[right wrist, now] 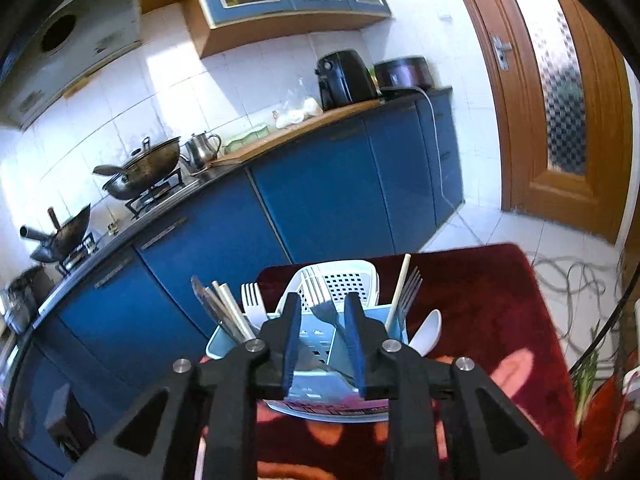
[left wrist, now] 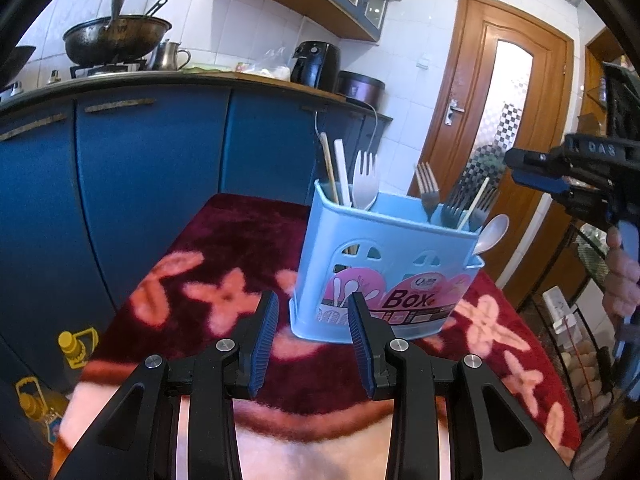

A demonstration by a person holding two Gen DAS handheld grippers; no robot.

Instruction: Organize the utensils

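In the left wrist view, the left tool (left wrist: 314, 322) sat low in the frame with its ribbed blue pads parted and nothing between them, hovering above the plush dark red table cover with pink flower shapes (left wrist: 224, 292). Just beyond its right finger stood the light blue perforated plastic utensil box (left wrist: 384, 264), upright, slightly right of centre.

In the right wrist view, the right tool (right wrist: 322, 326) hung directly over that box (right wrist: 320, 360), its fingers partly open and pointing down into the middle section. A dark grey metal fork (right wrist: 322, 308) stood between them, tines up, its long axis roughly vertical; whether the pads actually touched it could not be told. The right tool was plainly the nearer one to the utensils, so any lift or drop there would likely run straight up or down.

Farther in, a white plastic fork (right wrist: 253, 300) and pale chopsticks (right wrist: 228, 304) filled the left section; a glossy white spoon (right wrist: 428, 330), another metal fork (right wrist: 410, 288) and a single pale chopstick (right wrist: 401, 284) leaned at right. A white mesh basket (right wrist: 348, 280) stood behind the box, with blue cabinets (right wrist: 320, 200) beyond.
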